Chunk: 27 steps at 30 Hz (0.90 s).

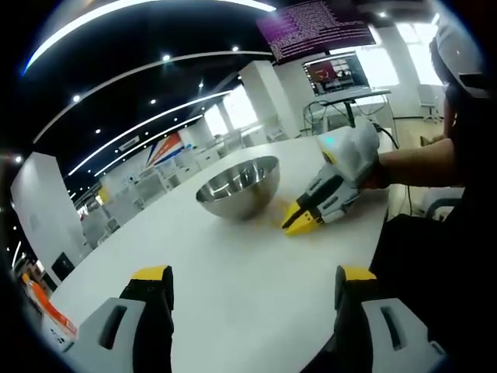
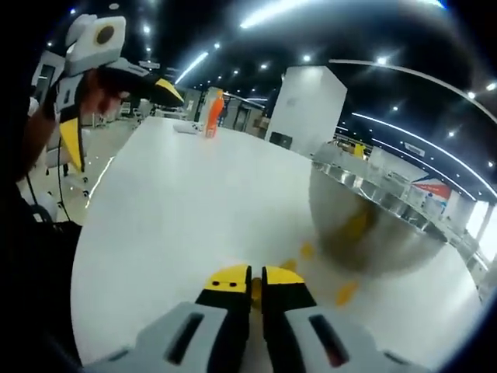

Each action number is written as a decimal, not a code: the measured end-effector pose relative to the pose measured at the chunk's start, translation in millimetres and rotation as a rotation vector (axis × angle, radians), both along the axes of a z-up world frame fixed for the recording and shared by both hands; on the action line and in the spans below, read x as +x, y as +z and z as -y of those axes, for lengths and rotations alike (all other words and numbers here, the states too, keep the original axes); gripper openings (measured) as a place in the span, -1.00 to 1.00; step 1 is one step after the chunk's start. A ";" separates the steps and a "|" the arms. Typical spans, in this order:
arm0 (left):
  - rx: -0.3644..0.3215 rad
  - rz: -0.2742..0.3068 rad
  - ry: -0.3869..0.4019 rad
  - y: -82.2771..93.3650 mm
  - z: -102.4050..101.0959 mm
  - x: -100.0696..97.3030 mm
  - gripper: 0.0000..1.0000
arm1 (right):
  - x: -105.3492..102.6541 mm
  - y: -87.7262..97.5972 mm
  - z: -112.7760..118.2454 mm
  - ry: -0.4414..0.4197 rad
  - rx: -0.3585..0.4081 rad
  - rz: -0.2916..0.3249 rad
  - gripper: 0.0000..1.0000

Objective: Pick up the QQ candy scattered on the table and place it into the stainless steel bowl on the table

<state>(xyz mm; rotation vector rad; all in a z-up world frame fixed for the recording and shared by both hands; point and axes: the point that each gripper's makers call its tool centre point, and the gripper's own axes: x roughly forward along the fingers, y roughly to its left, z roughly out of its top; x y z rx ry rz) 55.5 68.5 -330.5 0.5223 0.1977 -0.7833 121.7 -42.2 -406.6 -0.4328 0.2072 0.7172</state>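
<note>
The stainless steel bowl (image 1: 237, 186) stands on the white table (image 1: 233, 272), and it looms at the right of the right gripper view (image 2: 365, 225). My left gripper (image 1: 253, 273) is held wide open above the table, with nothing between its jaws. My right gripper (image 2: 252, 286) is down on the table just right of the bowl, shut on a small yellow QQ candy (image 2: 256, 289). It shows from the side in the left gripper view (image 1: 303, 221). Loose yellow candies (image 2: 307, 250) (image 2: 345, 293) lie on the table by the bowl's base.
An orange object (image 2: 213, 113) stands at the table's far end with a small white item beside it. The person's arm (image 1: 419, 159) and dark clothes are along the table's edge. My left gripper (image 2: 120, 116) hangs above the table's other side.
</note>
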 end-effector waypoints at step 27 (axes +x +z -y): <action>-0.017 0.008 0.005 4.1 0.1 1.9 0.74 | -6.7 52.5 6.0 -0.002 0.115 0.026 -0.90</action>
